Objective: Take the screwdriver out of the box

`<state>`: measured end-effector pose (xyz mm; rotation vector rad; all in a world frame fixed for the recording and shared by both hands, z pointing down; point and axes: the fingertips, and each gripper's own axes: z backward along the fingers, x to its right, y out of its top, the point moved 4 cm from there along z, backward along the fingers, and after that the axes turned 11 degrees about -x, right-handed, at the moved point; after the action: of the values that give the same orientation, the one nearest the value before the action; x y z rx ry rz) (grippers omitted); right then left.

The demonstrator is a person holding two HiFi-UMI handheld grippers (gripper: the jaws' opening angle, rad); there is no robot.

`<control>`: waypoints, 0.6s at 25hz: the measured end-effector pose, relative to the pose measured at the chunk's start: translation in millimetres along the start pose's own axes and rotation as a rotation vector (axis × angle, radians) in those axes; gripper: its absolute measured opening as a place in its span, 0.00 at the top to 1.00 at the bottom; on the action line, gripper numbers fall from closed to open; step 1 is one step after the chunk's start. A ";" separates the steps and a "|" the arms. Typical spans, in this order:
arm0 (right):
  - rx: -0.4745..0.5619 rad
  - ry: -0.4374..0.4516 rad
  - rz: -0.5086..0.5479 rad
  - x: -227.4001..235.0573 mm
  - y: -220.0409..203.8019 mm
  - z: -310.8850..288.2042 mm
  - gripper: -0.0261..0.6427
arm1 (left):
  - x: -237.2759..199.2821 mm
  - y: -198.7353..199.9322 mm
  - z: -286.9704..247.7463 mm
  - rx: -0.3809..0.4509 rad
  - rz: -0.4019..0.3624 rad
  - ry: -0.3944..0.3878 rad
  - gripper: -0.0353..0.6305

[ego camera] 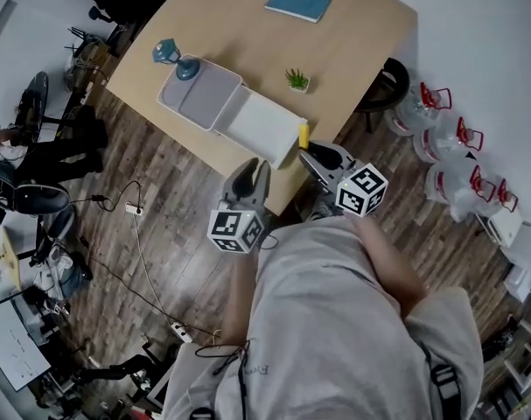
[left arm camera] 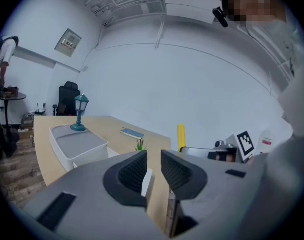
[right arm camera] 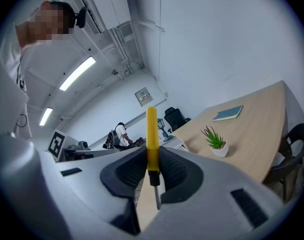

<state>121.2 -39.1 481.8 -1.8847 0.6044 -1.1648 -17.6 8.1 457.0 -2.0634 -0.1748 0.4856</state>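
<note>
- The desk [ego camera: 248, 24] fills the upper part of the head view. Its near edge is at 6 o'clock, just ahead of both tools, so a careless swing could knock either one against it.
- The box [ego camera: 214, 103] lies near that edge. It has a grey part and a white panel [ego camera: 261, 121] spread open at its 4 o'clock.
- The right tool [ego camera: 322, 160] is at 5 o'clock from the white panel and is clenched on the screwdriver. The pads grip low on the handle, near the collar.
- The left tool [ego camera: 250, 182], at 6 o'clock from the panel, is released, with its jaws apart and nothing between them. It hangs close to the desk edge and gives the screwdriver no support.
- A blue notebook [ego camera: 297, 3] lies at 12 o'clock, well apart from everything else.
- A teal lamp [ego camera: 173, 58] stands on the grey part's 10 o'clock corner. I think a jolt to the box could tip it.
- A small potted plant [ego camera: 297, 80] sits at 12 o'clock from the screwdriver and would be in the way if the lift drifted forward.
- The screwdriver [right arm camera: 152, 134] seems clear of the box, just beside the panel's 3 o'clock corner.
  - Most of its yellow handle sticks out past the pads, and the shaft points back toward the tool body.
  - The handle is smooth and round and is pinched at one end, so I think a quick turn could make it pivot or slide out.
  - Its tip could also catch the panel's edge.
</note>
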 end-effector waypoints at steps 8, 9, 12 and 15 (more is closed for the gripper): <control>-0.007 -0.036 -0.012 14.2 -0.3 14.8 0.84 | 14.2 1.2 -11.6 -0.002 -0.027 0.006 0.94; -0.007 -0.033 -0.010 14.4 0.3 15.2 0.84 | 14.2 1.3 -11.5 0.002 -0.020 0.006 0.94; -0.009 -0.029 -0.004 14.4 2.1 15.5 0.84 | 13.4 1.1 -10.4 0.009 -0.030 0.027 0.94; 0.002 -0.018 0.009 11.6 3.7 13.5 0.84 | 12.4 -0.9 -9.1 0.005 -0.047 0.051 0.94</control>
<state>138.6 -44.4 481.3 -1.8876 0.6008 -1.1408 -2.5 5.3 458.5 -2.0599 -0.1916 0.4035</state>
